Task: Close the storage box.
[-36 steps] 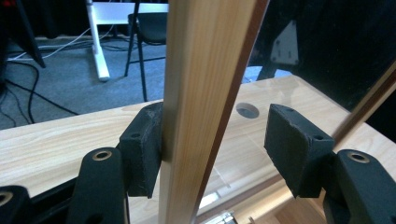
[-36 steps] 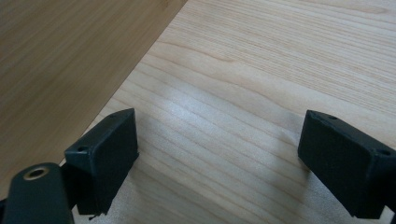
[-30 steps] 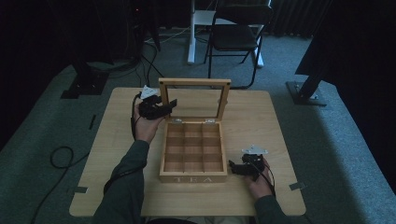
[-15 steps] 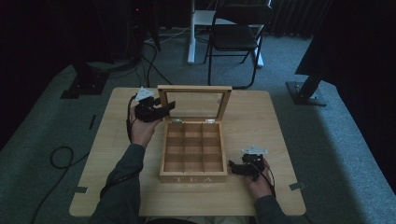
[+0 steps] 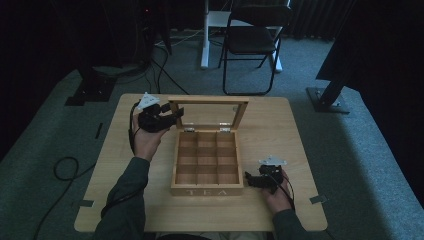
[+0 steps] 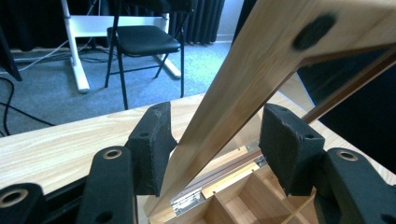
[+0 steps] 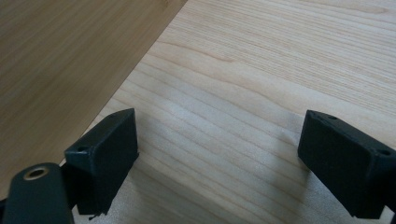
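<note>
A wooden tea box point(image 5: 206, 192) with several empty compartments stands mid-table, its glass-paned lid point(image 5: 208, 101) raised at the back. My left gripper point(image 5: 175, 117) is open at the lid's left side rail. In the left gripper view that rail point(image 6: 261, 70) runs between the jaws of this gripper point(image 6: 219, 140): it sits close to the left pad point(image 6: 152, 135) and apart from the right pad. A metal hinge point(image 6: 187, 200) shows below. My right gripper point(image 5: 248, 181) rests open on the table point(image 7: 280, 56) by the box's right front corner. Nothing lies between the jaws of the right gripper point(image 7: 224, 154), and the box wall point(image 7: 70, 56) is beside it.
A black folding chair point(image 5: 252, 40) and a white desk leg point(image 5: 205, 35) stand on the carpet behind the table. A cable point(image 5: 65, 167) loops on the floor at the left. Dark stand bases point(image 5: 325, 97) sit at both back corners. Bare tabletop point(image 5: 280, 130) lies right of the box.
The lid's top edge sits lower in the high view than a second ago, and my left gripper has shifted slightly left with it. The right gripper has not moved.
</note>
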`<action>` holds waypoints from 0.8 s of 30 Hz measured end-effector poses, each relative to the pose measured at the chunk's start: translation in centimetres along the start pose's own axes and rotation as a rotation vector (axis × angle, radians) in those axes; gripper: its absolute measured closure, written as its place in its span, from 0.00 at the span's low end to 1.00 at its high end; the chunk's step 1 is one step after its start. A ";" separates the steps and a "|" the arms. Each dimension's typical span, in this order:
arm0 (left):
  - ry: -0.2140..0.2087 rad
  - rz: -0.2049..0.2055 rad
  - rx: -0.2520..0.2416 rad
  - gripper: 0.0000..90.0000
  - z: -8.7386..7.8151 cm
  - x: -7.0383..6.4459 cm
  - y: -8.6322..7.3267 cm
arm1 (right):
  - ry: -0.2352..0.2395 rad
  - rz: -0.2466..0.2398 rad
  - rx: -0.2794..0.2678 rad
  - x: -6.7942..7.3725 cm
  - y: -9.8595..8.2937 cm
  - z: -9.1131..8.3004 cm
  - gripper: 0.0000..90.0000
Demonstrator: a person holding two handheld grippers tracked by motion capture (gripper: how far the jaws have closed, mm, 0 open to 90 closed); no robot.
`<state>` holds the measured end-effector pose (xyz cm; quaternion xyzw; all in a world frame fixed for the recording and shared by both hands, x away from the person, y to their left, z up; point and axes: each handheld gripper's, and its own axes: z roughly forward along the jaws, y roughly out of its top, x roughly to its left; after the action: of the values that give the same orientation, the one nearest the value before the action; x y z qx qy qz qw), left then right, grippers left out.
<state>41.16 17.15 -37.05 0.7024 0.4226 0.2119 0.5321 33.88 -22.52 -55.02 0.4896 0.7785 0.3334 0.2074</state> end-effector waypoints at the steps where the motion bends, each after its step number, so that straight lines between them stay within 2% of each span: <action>1: 0.002 0.001 -0.001 0.50 -0.1 0.0 0.1 | 0.000 0.001 0.000 0.0 0.0 0.0 0.13; 9: 0.012 0.005 -0.007 0.61 -1.2 -0.2 0.3 | 0.000 0.001 0.000 0.0 0.0 0.0 0.13; 12: 0.018 0.020 -0.001 0.63 -1.4 -0.5 0.3 | 0.000 0.000 -0.001 0.0 0.0 0.0 0.13; 24: 0.013 -0.009 0.014 0.63 -1.8 -0.8 0.0 | 0.000 0.002 -0.001 0.0 0.0 0.0 0.13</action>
<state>39.34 17.56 -36.32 0.7026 0.4307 0.2110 0.5256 33.88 -22.51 -55.02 0.4904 0.7779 0.3338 0.2074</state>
